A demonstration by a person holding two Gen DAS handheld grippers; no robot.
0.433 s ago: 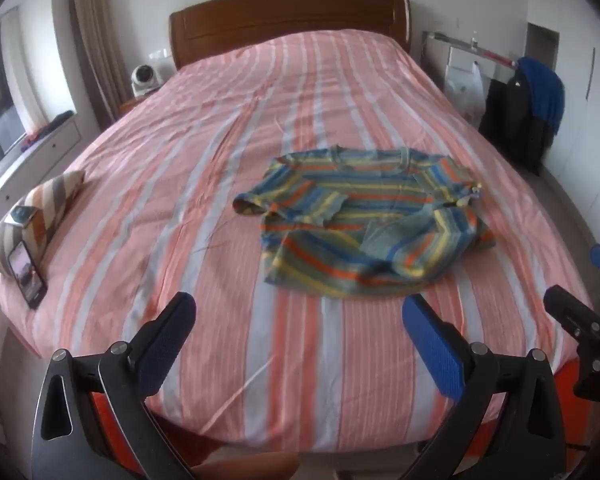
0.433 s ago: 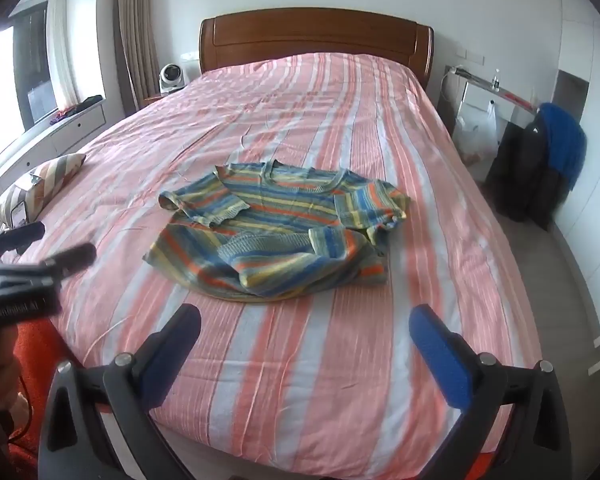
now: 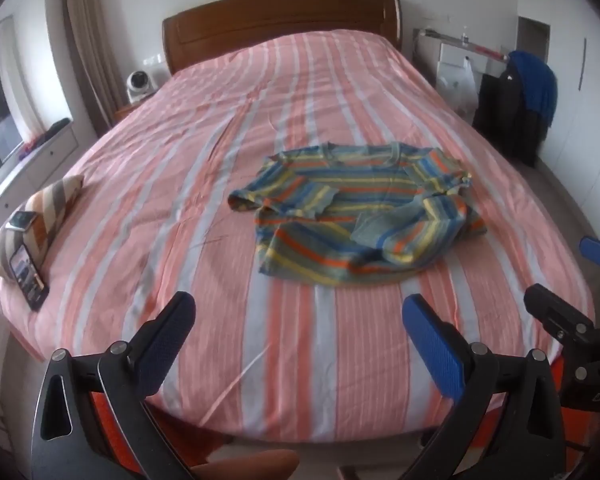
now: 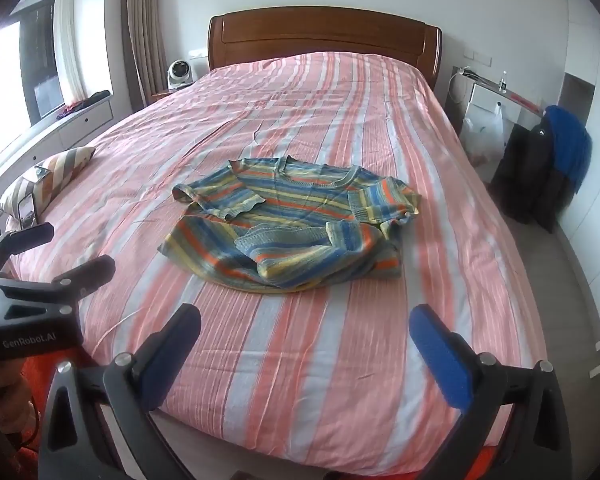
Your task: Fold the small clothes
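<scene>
Bed w/ pink-striped cover fills room — striped shirt rumpled mid-bed, cushion at left edge. Left gripper, right gripper — both fingers spread, nothing between.

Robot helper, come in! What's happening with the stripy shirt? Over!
Left gripper open, empty. Right gripper open, empty. Striped shirt rumpled on bed, untouched. Nothing in the way.

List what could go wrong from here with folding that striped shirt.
1. The striped shirt lies crumpled, its hem bunched over itself, so a pinch may catch several layers.
2. Both the left gripper and right gripper hang open short of it, so the reach is long.
</scene>
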